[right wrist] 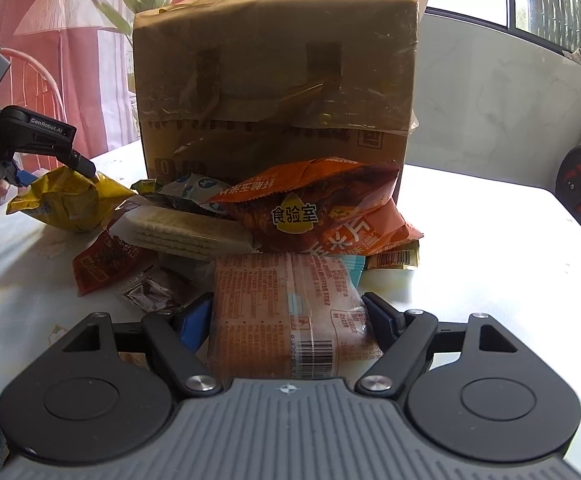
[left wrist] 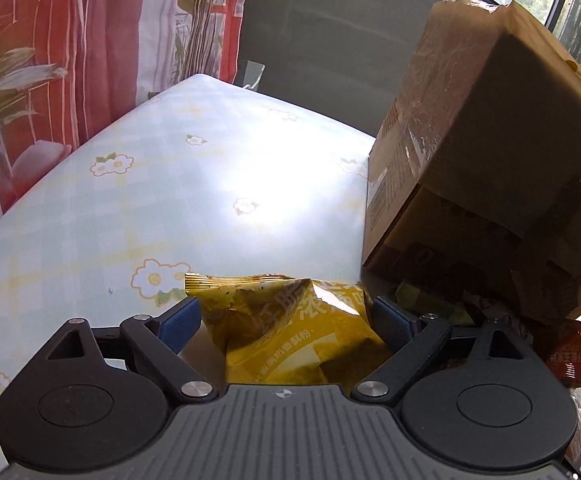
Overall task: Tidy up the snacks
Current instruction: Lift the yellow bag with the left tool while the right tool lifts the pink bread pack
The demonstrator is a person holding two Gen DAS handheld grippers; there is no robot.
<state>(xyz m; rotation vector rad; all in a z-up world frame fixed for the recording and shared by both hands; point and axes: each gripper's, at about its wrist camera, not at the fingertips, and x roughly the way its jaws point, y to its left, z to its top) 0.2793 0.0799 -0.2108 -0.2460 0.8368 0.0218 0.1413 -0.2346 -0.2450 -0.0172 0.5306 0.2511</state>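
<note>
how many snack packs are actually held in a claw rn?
2. Yellow pack sits in the left claw; pale orange pack sits in the right claw. Others lie piled by the cardboard box.

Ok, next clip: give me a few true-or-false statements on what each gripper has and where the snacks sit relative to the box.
1. The left gripper has a yellow snack packet between its fingers. True.
2. The right gripper is closed on nothing. False: a pale orange wrapped packet with a barcode sits between its fingers.
3. The cardboard box stands on the floral tablecloth behind the snack pile. True.
4. The orange chip bag is inside the box. False: it lies on the pile in front of the box.
5. A clear pack of stacked wafers lies in the pile, left of the orange chip bag in the right wrist view. True.
</note>
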